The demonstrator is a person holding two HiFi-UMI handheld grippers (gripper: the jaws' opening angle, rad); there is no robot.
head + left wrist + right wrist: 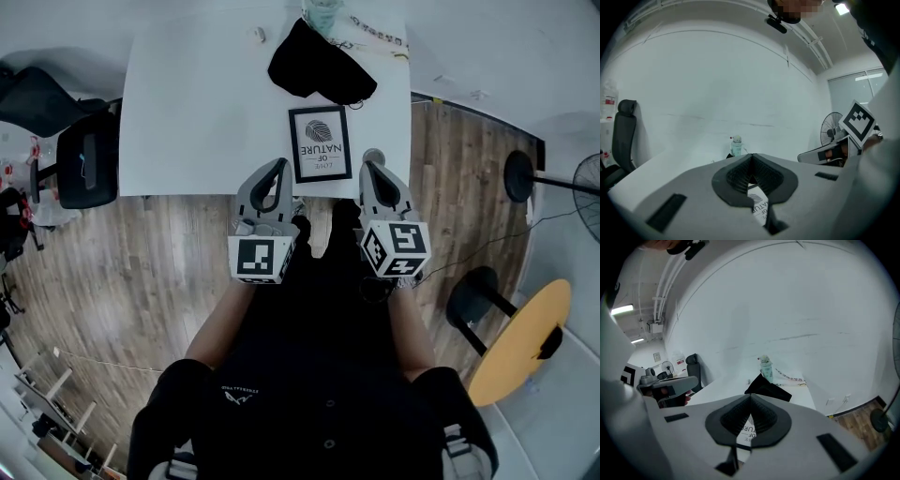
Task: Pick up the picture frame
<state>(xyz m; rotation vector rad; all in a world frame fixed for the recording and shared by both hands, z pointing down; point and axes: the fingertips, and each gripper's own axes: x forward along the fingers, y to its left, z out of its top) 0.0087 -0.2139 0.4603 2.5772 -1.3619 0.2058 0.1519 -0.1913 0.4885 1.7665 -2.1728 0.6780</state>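
The picture frame [320,143], black-edged with a leaf print and lettering, lies flat near the front edge of the white table [197,103]. My left gripper [282,167] hangs just left of the frame's near corner, jaws shut and empty. On the other side my right gripper [367,167] sits by the frame's near right corner, shut on nothing too. In the left gripper view a strip of the frame [758,206] shows through the shut jaws [751,157]. The right gripper view shows the frame [748,427] below its shut jaws [750,397].
A black cloth [317,64] lies behind the frame, with a pale bottle [323,13] and a cord at the table's far edge. A black office chair [86,157] stands left of the table. Fan stands [518,173] and a yellow round table [525,339] are on the right.
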